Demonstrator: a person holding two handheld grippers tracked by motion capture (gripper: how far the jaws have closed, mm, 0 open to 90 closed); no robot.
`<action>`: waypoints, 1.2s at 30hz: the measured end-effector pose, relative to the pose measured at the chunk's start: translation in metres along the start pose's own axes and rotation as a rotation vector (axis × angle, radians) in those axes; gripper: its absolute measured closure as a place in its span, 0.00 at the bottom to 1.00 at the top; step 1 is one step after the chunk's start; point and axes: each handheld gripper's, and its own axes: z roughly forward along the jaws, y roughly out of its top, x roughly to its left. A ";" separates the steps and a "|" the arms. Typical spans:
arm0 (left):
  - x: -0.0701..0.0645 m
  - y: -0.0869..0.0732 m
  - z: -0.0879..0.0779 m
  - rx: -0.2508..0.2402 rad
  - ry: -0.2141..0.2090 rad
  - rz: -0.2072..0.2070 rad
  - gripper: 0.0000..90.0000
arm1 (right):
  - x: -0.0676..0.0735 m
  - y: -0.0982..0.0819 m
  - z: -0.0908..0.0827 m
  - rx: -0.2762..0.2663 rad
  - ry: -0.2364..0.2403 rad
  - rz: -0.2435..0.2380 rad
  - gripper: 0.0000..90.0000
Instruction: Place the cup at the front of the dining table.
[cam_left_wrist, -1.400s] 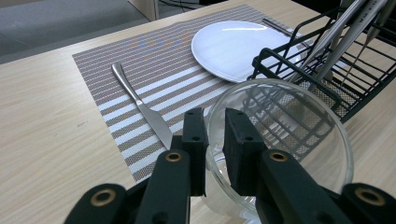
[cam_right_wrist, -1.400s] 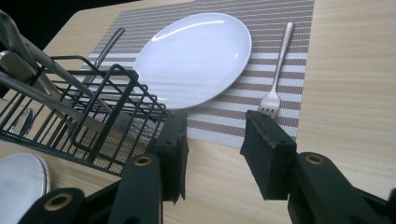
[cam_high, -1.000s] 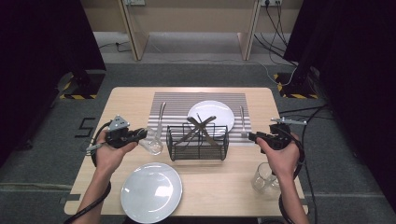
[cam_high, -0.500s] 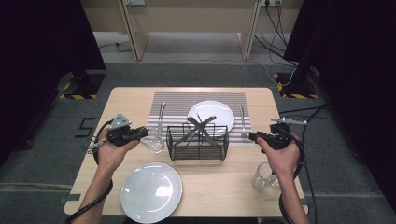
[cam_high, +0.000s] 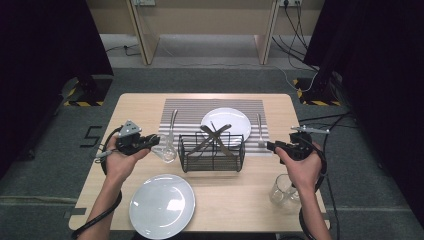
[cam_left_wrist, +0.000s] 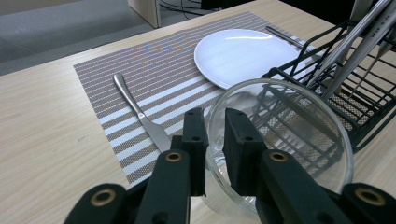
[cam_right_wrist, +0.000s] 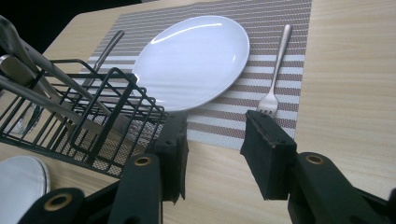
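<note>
My left gripper (cam_high: 151, 142) (cam_left_wrist: 215, 127) is shut on the rim of a clear drinking glass (cam_high: 166, 150) (cam_left_wrist: 299, 140), with one jaw inside the rim and one outside. The glass stands at the left end of a black wire cutlery basket (cam_high: 212, 156) (cam_left_wrist: 355, 88), which holds several utensils. My right gripper (cam_high: 272, 146) (cam_right_wrist: 215, 135) is open and holds nothing. It hovers just right of the basket (cam_right_wrist: 70, 116), near the tines of a fork (cam_high: 260, 131) (cam_right_wrist: 276, 70).
A striped placemat (cam_high: 190, 107) carries a white plate (cam_high: 226, 120) (cam_left_wrist: 243, 53) (cam_right_wrist: 191, 60), a knife (cam_high: 172, 122) (cam_left_wrist: 140, 114) on its left and the fork on its right. A second white plate (cam_high: 161, 205) lies near the front edge. Another glass (cam_high: 285, 192) stands at the front right.
</note>
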 end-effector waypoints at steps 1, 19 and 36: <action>0.000 0.000 0.000 0.000 0.001 0.000 0.87 | 0.000 0.000 0.000 0.000 0.000 0.000 0.66; 0.005 0.001 0.005 -0.006 0.019 -0.003 0.87 | 0.000 0.000 0.001 0.002 -0.001 -0.005 0.66; 0.008 0.002 0.010 -0.006 0.019 -0.014 0.87 | 0.000 0.000 0.001 0.002 0.000 -0.001 0.66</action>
